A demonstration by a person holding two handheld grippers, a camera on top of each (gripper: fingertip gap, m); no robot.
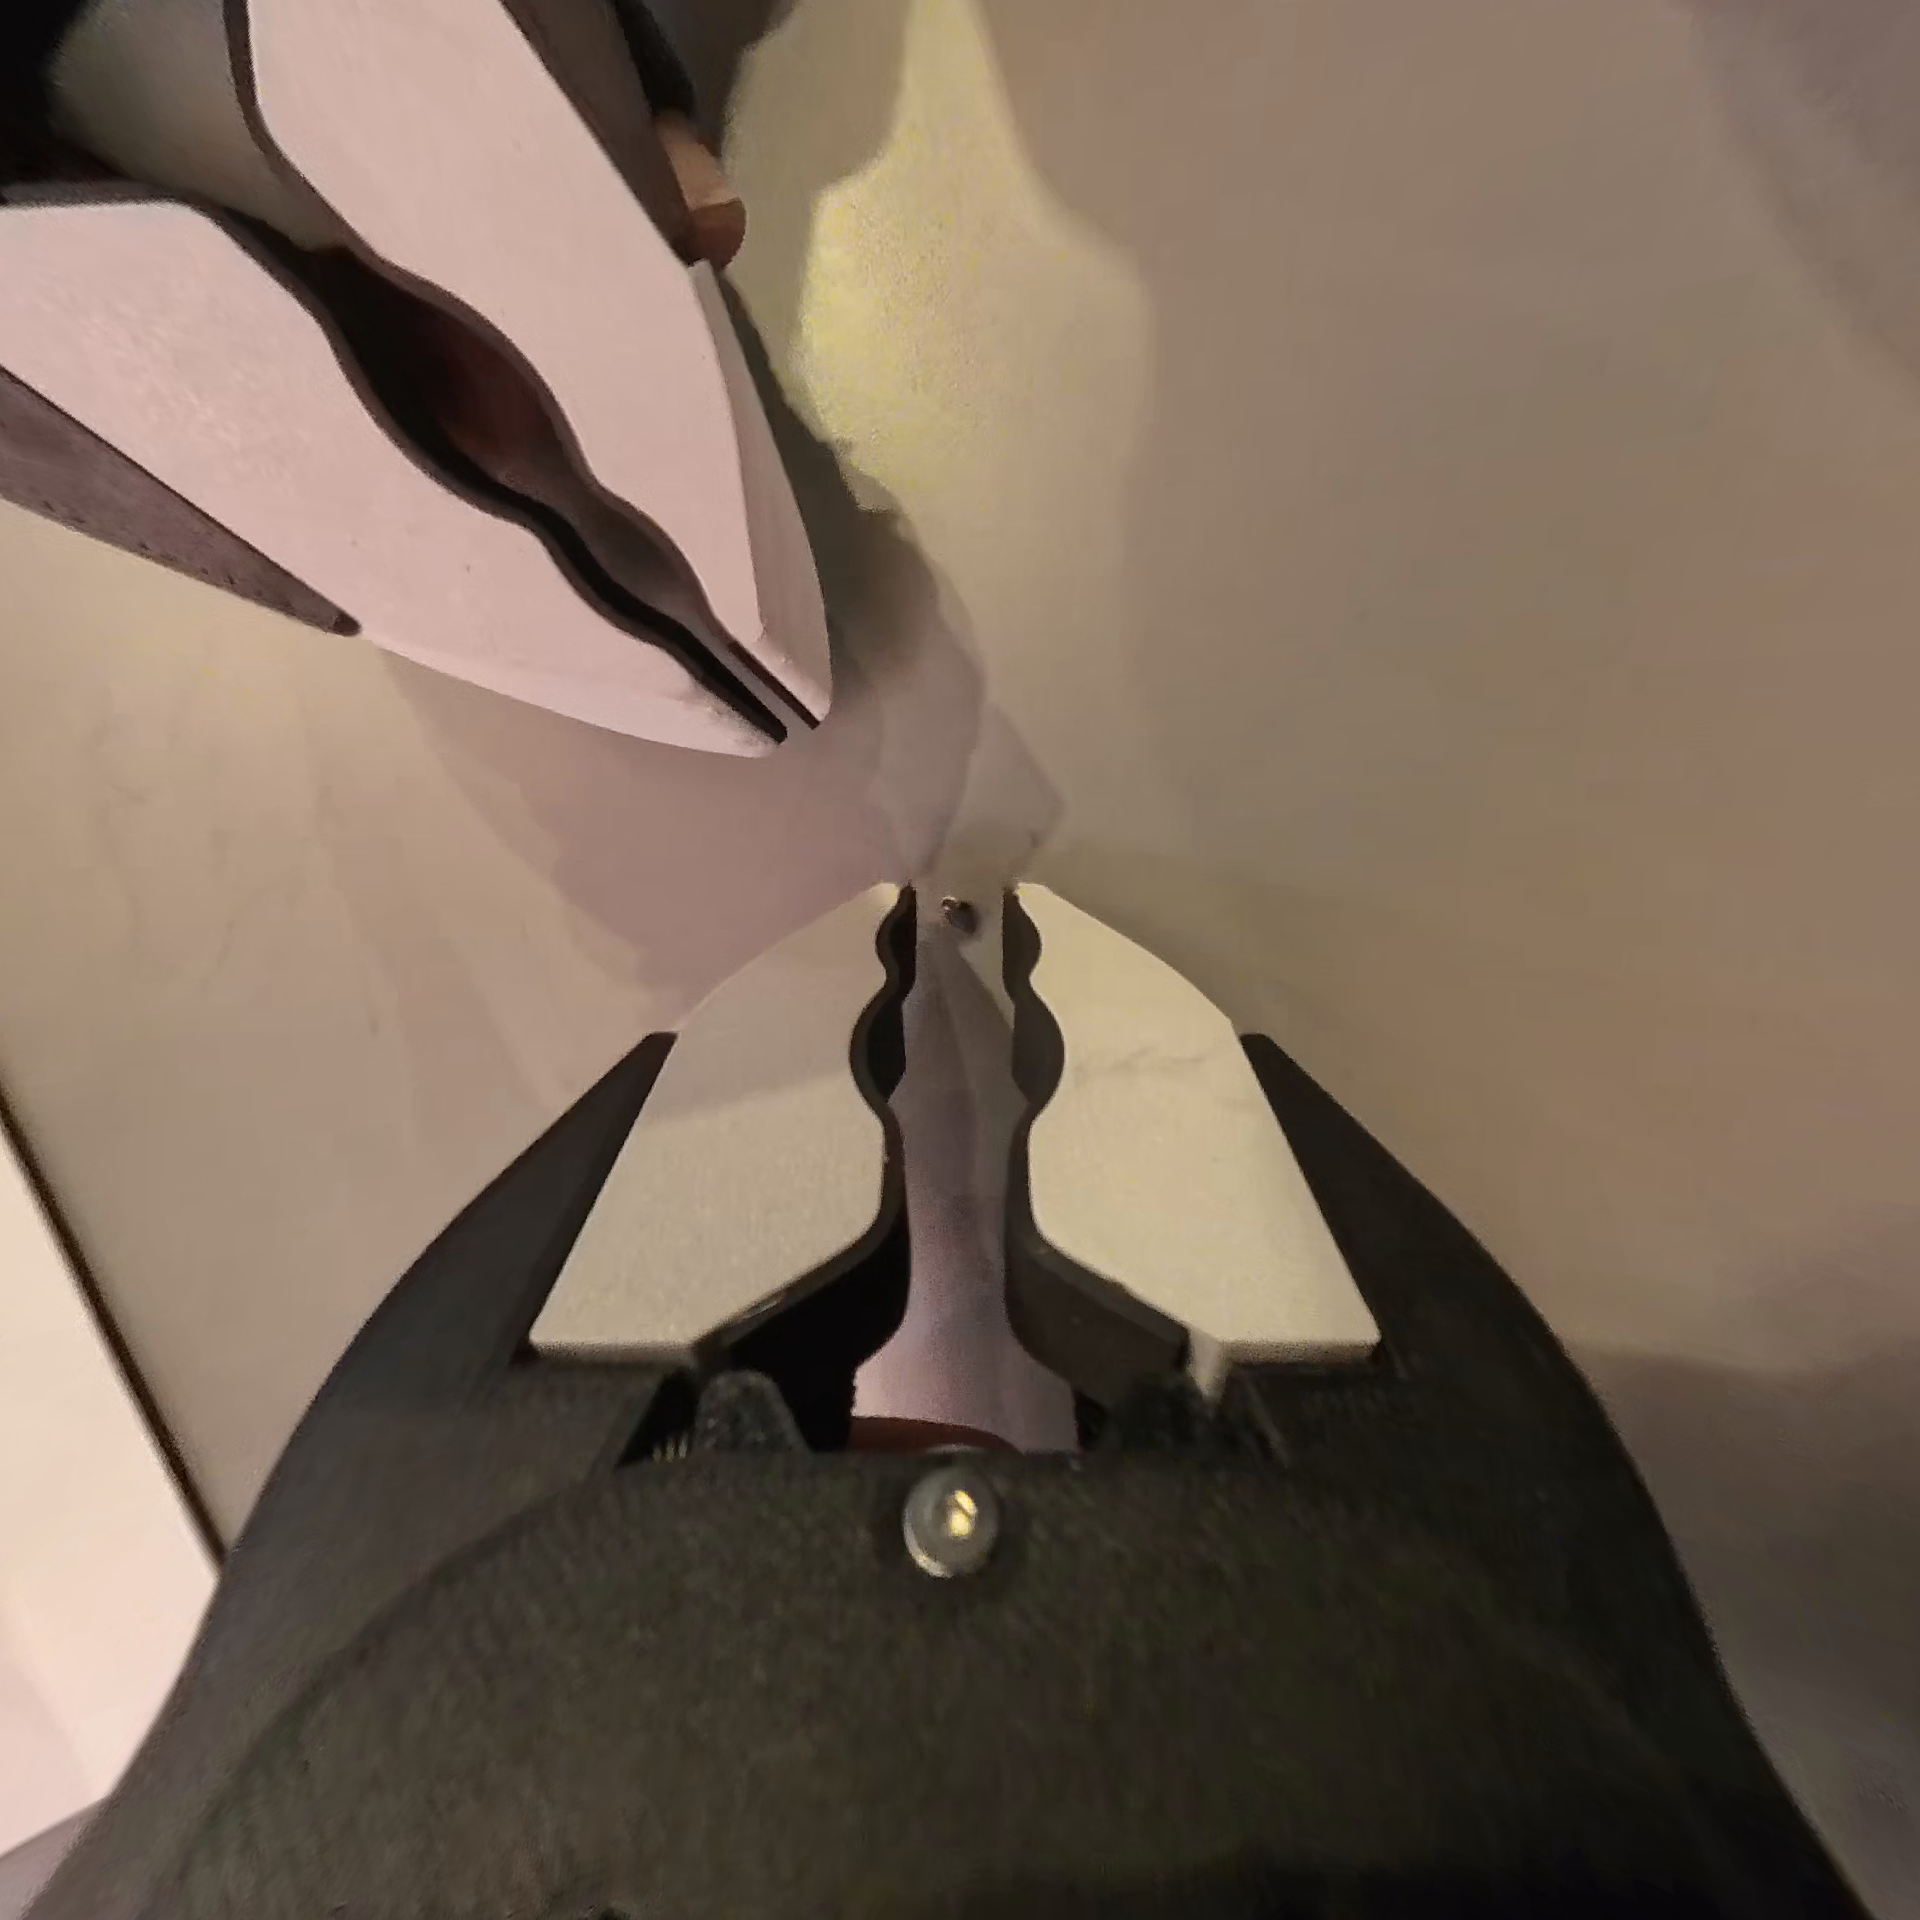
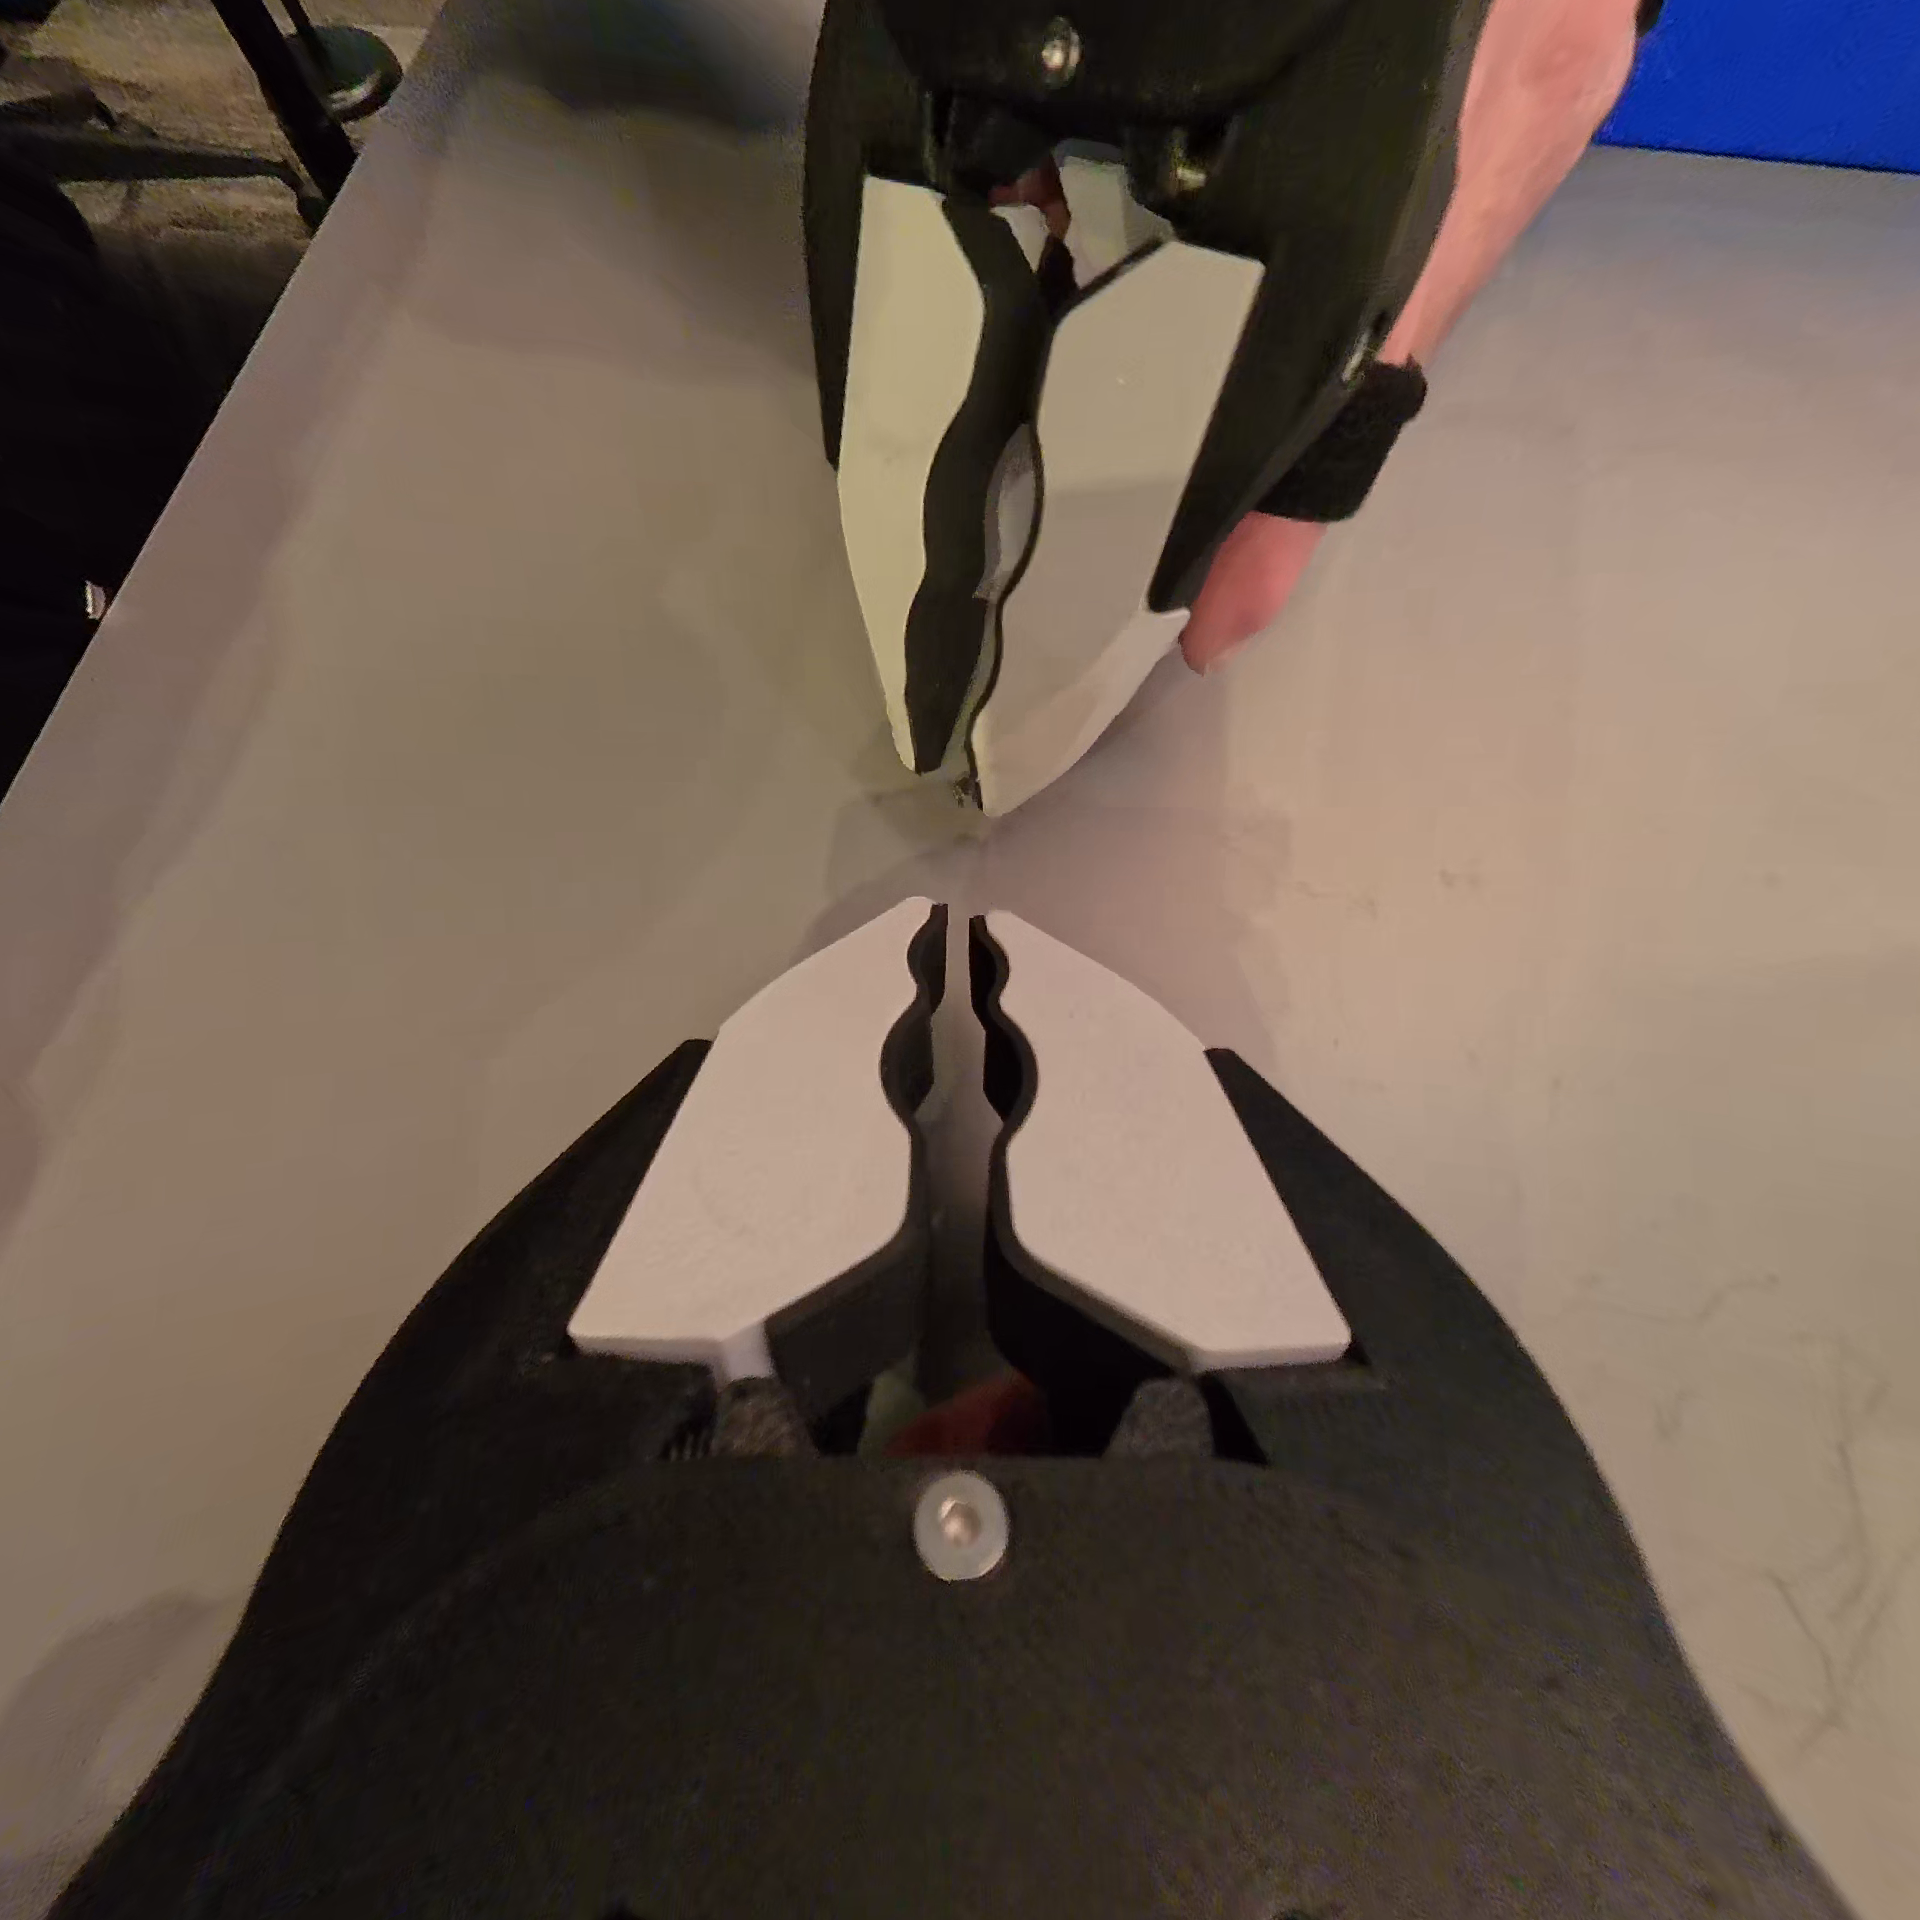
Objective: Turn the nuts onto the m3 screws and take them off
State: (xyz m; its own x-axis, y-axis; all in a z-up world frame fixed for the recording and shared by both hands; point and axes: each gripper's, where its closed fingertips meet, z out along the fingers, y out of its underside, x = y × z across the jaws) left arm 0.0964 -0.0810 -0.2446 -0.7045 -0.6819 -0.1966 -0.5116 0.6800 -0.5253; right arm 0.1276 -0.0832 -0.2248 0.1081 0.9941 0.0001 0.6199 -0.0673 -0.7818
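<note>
My left gripper [image 1: 961, 902] has its jaws nearly together, pinching a tiny dark metal piece, a screw or a nut [image 1: 958, 912], at the very tips. In the right wrist view this gripper [image 2: 961, 784] points down, its tips just above the white table [image 2: 1455, 831], with the small piece [image 2: 967, 793] at them. My right gripper [image 2: 957, 916] is shut, with only a thin slit between its white pads, and I see nothing in it. In the left wrist view it [image 1: 792, 727] hangs closed, up and to the left of my left tips. The two pairs of tips are close but apart.
A person's hand [image 2: 1247, 592] holds the left gripper. The table's left edge [image 2: 208, 436] drops to a dark floor with a chair base [image 2: 353, 73]. A blue surface [image 2: 1787, 83] stands beyond the far right. A dark seam [image 1: 104, 1340] runs along the table at the left. Spacing between my two grippers at the tips: around 4 cm.
</note>
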